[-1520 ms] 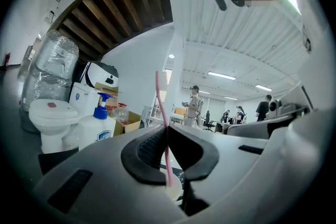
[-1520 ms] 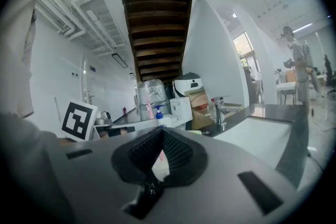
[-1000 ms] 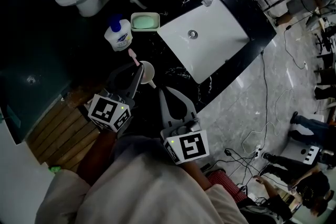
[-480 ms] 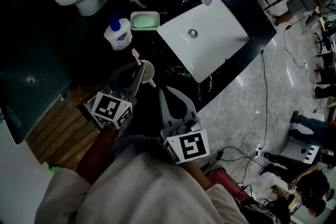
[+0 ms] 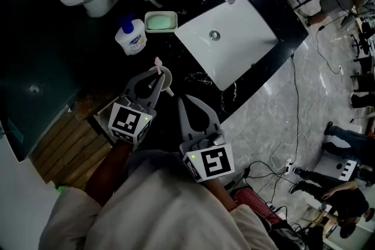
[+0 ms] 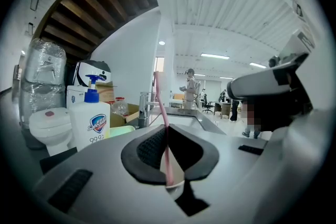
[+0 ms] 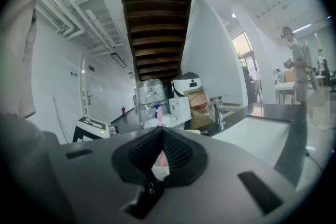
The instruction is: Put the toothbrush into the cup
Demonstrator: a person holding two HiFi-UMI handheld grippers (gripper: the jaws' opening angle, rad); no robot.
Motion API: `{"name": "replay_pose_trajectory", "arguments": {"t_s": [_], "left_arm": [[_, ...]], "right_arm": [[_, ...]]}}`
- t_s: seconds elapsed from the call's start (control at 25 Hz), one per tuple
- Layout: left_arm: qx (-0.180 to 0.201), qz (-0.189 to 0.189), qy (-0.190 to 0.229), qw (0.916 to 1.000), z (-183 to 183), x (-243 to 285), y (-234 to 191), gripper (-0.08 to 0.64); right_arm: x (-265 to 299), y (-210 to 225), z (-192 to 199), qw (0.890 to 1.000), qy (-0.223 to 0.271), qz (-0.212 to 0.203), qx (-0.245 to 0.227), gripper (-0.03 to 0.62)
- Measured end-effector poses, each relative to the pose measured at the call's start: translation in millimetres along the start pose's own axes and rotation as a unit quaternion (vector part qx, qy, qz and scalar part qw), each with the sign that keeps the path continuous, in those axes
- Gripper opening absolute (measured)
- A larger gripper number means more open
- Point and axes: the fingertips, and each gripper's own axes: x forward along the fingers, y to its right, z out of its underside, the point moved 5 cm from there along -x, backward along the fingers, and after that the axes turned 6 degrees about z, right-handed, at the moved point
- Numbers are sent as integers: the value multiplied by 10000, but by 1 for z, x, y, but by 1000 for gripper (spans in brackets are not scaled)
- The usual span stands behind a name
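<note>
The pink toothbrush [image 5: 157, 62] stood straight up, its bottom end in the mouth of the white cup [image 5: 167, 80] on the black tabletop [image 5: 196, 84]. The left gripper [image 5: 158, 72] pinched it tight. The right gripper [image 5: 182, 100], closed on nothing, sat near the cup.

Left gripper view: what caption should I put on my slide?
Left claw holds a pink toothbrush upright over the white cup.
</note>
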Motion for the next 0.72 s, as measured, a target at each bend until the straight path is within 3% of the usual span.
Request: {"name": "replay_pose_trajectory", "arguments": {"t_s": [0.72], "left_arm": [[269,-28,-274,9993,7,5,0,21]], "right_arm": [[0,-1,1,10000,-5,-2,15,6]]}}
